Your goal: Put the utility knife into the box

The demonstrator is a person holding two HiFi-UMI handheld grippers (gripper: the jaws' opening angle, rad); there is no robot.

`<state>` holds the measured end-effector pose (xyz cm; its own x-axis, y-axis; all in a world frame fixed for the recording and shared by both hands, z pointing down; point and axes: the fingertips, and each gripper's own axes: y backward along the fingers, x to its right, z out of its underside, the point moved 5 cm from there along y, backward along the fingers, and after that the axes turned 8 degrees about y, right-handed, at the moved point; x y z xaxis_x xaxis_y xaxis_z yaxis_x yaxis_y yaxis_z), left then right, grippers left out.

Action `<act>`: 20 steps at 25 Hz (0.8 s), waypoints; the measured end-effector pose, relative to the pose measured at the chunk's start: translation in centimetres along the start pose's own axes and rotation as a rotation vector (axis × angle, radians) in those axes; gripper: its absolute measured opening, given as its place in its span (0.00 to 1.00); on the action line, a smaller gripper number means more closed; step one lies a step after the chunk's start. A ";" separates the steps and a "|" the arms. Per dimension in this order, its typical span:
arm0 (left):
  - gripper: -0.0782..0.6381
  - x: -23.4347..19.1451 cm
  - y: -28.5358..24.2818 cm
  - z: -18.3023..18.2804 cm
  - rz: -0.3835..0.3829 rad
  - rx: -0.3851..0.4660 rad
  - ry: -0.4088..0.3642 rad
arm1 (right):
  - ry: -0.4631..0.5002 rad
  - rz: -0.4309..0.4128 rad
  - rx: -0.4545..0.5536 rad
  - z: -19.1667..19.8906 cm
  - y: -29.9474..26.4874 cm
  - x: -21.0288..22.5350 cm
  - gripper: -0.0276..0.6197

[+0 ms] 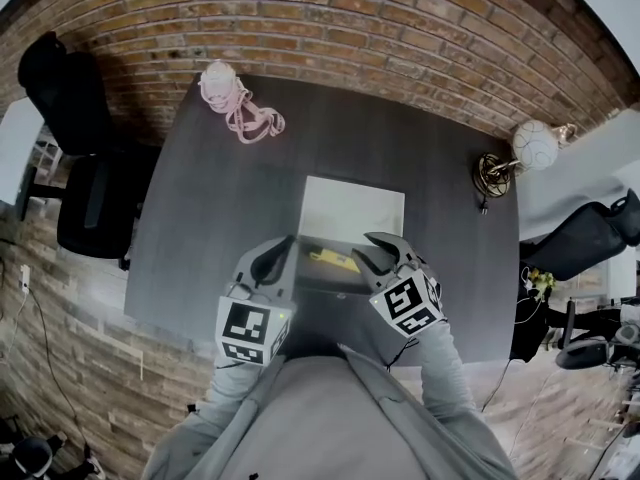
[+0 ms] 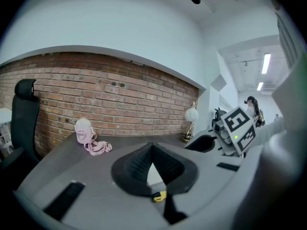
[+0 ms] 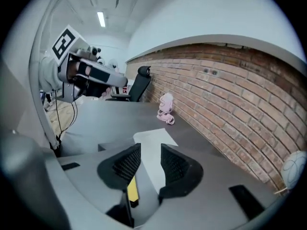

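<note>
The right gripper (image 3: 149,151), jaws apart, hangs above the yellow utility knife (image 3: 132,191).

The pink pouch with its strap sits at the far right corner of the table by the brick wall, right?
No: the pink pouch with its strap sits at the far left corner of the table by the brick wall, as the head view shows.
</note>
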<state>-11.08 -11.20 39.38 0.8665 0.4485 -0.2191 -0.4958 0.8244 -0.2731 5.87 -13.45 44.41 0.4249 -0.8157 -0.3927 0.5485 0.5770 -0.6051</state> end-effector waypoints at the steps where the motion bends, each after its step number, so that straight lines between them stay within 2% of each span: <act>1: 0.13 0.0 0.1 -0.2 0.002 0.003 -0.003 | -0.022 0.018 0.028 -0.5 0.4 0.3 0.26; 9: 0.13 0.6 0.2 -1.7 0.027 0.020 -0.024 | -0.155 0.137 0.177 -2.6 3.8 1.6 0.19; 13: 0.13 1.3 0.4 -2.2 0.045 0.027 -0.035 | -0.254 0.188 0.268 -2.8 5.7 2.0 0.13; 20: 0.13 2.8 0.8 -3.1 0.068 0.052 -0.043 | -0.408 0.283 0.407 -2.7 9.9 2.5 0.09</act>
<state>-9.20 -10.40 35.61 0.8333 0.5175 -0.1943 -0.5506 0.8080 -0.2097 10.43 -9.92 35.60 0.7894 -0.5940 -0.1549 0.5702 0.8030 -0.1736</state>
